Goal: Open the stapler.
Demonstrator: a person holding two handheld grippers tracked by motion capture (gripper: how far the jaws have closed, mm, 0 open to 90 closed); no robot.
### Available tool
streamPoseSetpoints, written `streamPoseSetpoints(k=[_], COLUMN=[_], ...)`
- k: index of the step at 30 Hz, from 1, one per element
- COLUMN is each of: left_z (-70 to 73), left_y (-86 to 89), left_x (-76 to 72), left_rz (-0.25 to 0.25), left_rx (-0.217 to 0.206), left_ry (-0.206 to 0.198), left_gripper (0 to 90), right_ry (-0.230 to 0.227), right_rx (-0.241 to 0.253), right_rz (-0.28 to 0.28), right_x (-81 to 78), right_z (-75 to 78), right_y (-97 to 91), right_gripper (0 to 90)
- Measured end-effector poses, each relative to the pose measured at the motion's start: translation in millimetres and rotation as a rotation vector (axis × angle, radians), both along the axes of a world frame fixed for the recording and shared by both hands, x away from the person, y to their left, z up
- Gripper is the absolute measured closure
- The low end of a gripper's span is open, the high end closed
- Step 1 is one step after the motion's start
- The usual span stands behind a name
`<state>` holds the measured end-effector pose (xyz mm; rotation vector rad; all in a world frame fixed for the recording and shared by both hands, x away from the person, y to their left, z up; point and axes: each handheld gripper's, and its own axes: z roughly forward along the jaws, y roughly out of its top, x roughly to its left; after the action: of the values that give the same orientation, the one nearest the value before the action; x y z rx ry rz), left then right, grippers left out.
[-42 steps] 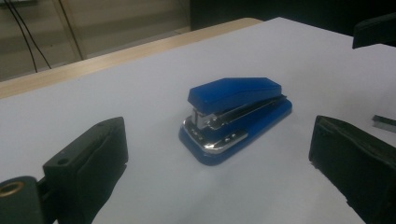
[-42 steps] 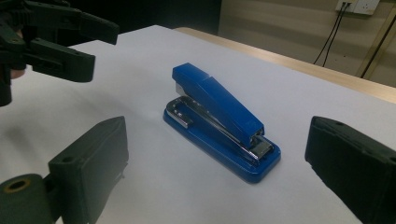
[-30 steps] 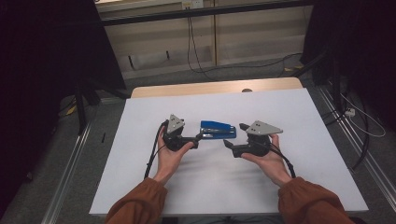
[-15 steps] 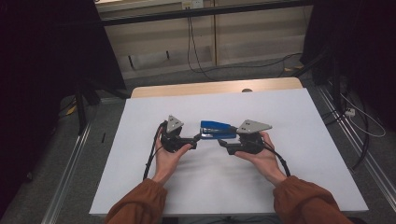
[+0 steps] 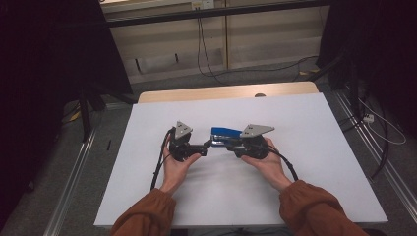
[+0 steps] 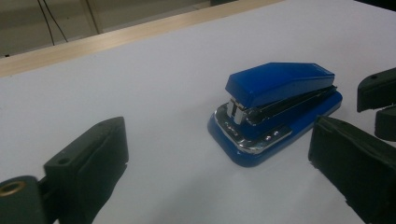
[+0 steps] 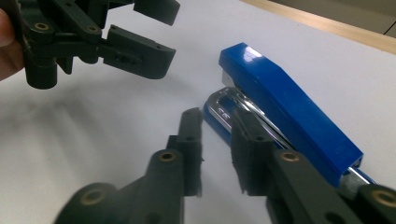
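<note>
**Two tools meeting at a blue stapler**

In the high view, a person in rust-coloured sleeves is holding the left tool (image 5: 208, 144) and the right tool (image 5: 231, 143) over the middle of the white desk (image 5: 314, 147). The blue stapler (image 5: 225, 132) is lying flat on the desk between them, just behind the tool tips, which are pointing towards each other.

In the left gripper view, the left tool (image 6: 219, 172) is standing wide open, one jaw at each lower corner and bare desk (image 6: 140, 84) between them. The stapler (image 6: 275, 107) is sitting just ahead, nearer the right-hand jaw, untouched, its chrome front facing the camera. The tips of the right tool (image 6: 377, 105) are showing at the right edge.

In the right gripper view, the right tool (image 7: 215, 128) has just been closing; its jaws are standing narrowly apart, gripping nothing. One jaw is lying against the stapler's (image 7: 299, 116) chrome base, beside the blue lid. The open left tool (image 7: 149, 32) is hanging at the upper left.
</note>
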<state>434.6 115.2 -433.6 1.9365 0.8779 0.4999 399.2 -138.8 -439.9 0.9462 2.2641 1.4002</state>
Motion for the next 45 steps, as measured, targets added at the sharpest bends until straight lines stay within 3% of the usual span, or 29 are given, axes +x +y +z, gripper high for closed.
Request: streamPoseSetpoints(k=[4, 7, 11, 15, 16, 17, 23, 29, 32, 35, 37, 43, 45], left_z=[-0.8, -1.1, 0.4, -1.6, -2.1, -2.1, 0.4, 0.7, -7.9, -12.0, -10.7, -15.0, -15.7], left_y=[-0.4, -0.9, -0.4, -2.6, -3.1, -3.3, -6.1, -9.9, -10.3, -12.2, -13.7, -19.8, -21.3], left_x=[-0.1, -0.6, -2.1, -1.7, -1.5, -1.5, 5.2, 16.0, 25.9, 27.6, 28.4, 36.8, 35.9], left_rz=[-0.003, -0.02, -0.048, -0.053, -0.056, -0.064, -0.063, -0.08, -0.058, -0.069, -0.074, -0.074, -0.089], left_rx=[0.009, 0.01, 0.006, 0.024, 0.02, 0.019, 0.019, 0.033, 0.034, 0.067, 0.073, 0.071, 0.09], left_ry=[0.013, 0.021, 0.023, 0.026, 0.034, 0.035, 0.012, 0.044, 0.084, 0.104, 0.1, 0.11, 0.111], left_gripper=[8.5, 9.7, 27.8, 37.2, 44.4, 44.4, 69.6, 89.3, 90.0, 90.0, 90.0, 90.0, 90.0], right_ry=[0.003, -0.025, -0.028, -0.026, -0.027, -0.027, -0.025, -0.007, -0.006, -0.004, -0.003, 0.036, 0.043], right_rx=[-0.008, -0.02, -0.035, -0.036, -0.035, -0.035, -0.017, -0.019, -0.029, -0.042, -0.087, -0.105, -0.11], right_rz=[0.004, -0.011, 0.0, 0.003, -0.006, -0.006, -0.033, -0.041, -0.045, -0.048, -0.064, -0.09, -0.098], right_x=[0.8, 0.7, -1.7, -0.9, -0.2, -0.2, 5.5, 13.1, 16.5, 19.1, 20.6, 26.8, 27.9], right_z=[-1.1, -0.8, -1.3, -3.2, -3.6, -3.6, -6.7, -10.1, -10.4, -9.7, -10.2, -14.4, -16.0], right_y=[2.0, 3.3, 5.6, 6.4, 6.3, 6.3, 7.3, 17.3, 23.1, 26.5, 28.4, 30.0, 30.2], right_gripper=[88.7, 90.0, 90.0, 90.0, 90.0, 90.0, 90.0, 90.0, 90.0, 90.0, 90.0, 90.0, 90.0])
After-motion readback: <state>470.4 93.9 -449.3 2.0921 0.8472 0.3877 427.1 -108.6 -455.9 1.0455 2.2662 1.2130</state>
